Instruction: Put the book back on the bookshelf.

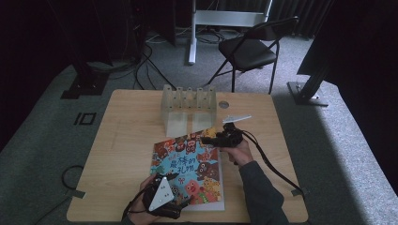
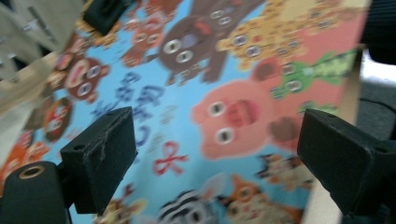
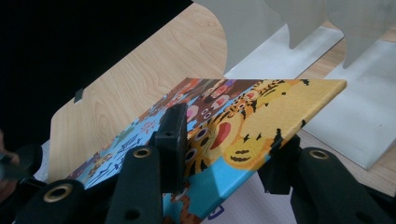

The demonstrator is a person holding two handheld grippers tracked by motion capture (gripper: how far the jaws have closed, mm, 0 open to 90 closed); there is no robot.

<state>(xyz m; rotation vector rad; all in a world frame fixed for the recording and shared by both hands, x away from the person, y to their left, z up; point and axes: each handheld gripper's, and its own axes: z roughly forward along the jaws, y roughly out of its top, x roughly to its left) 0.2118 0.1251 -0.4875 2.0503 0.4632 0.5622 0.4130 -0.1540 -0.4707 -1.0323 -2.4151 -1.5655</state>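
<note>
A picture book (image 1: 187, 164) with cartoon animals on a blue cover lies in the middle of the wooden table (image 1: 126, 136). My right gripper (image 1: 206, 139) is shut on its far right corner. In the right gripper view one jaw of that gripper (image 3: 229, 135) presses the cover (image 3: 261, 107) from above and the other sits under the edge, so the corner is tilted up off the table. My left gripper (image 1: 182, 188) hovers over the book's near left part. Its jaws (image 2: 215, 158) stand wide apart above the cover (image 2: 224, 107), with nothing between them.
A translucent slotted rack (image 1: 187, 101) stands at the back of the table, just beyond the book, and looms close in the right gripper view (image 3: 299, 28). A white sheet or layer (image 1: 220, 187) shows under the book's right edge. A folding chair (image 1: 248, 47) stands behind the table.
</note>
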